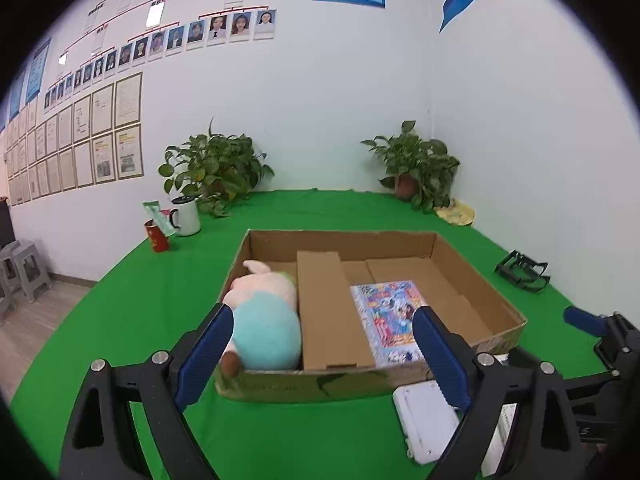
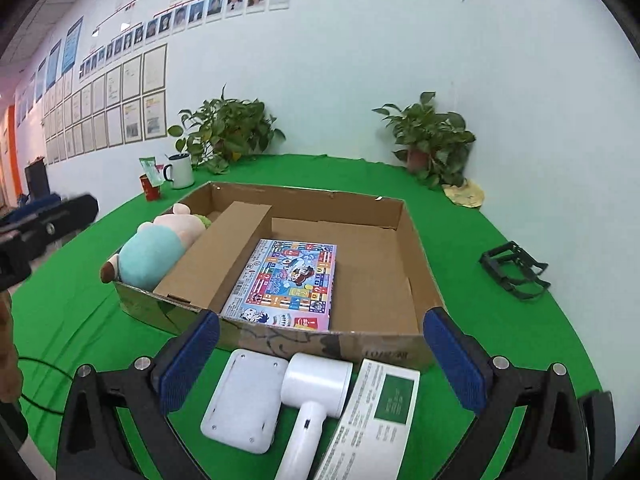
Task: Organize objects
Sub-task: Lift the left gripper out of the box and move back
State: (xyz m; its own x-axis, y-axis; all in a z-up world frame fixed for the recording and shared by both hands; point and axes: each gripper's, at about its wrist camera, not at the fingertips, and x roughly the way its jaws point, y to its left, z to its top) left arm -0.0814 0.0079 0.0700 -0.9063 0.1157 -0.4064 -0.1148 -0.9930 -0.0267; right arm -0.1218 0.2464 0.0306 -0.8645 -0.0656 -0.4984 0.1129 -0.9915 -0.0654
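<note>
A shallow cardboard box (image 1: 472, 276) (image 2: 416, 264) sits on the green table, split by a cardboard divider (image 1: 328, 312) (image 2: 216, 256). A plush toy (image 1: 264, 320) (image 2: 156, 248) lies in its left part and a colourful game box (image 1: 392, 320) (image 2: 288, 284) in its right part. In front of the box lie a white flat device (image 1: 424, 416) (image 2: 248, 400), a white hair dryer (image 2: 312, 404) and a white-and-green carton (image 2: 376, 420). My left gripper (image 1: 324, 352) is open and empty over the box's near wall. My right gripper (image 2: 320, 364) is open and empty above the three white items.
Two potted plants (image 1: 216, 168) (image 1: 420, 168) stand at the table's back. A white mug (image 1: 186, 216), a red cup (image 1: 157, 236) and a green packet stand at the back left. A black frame (image 1: 520, 272) (image 2: 514, 266) lies right of the box. A yellow cloth (image 2: 464, 194) lies beside the right plant.
</note>
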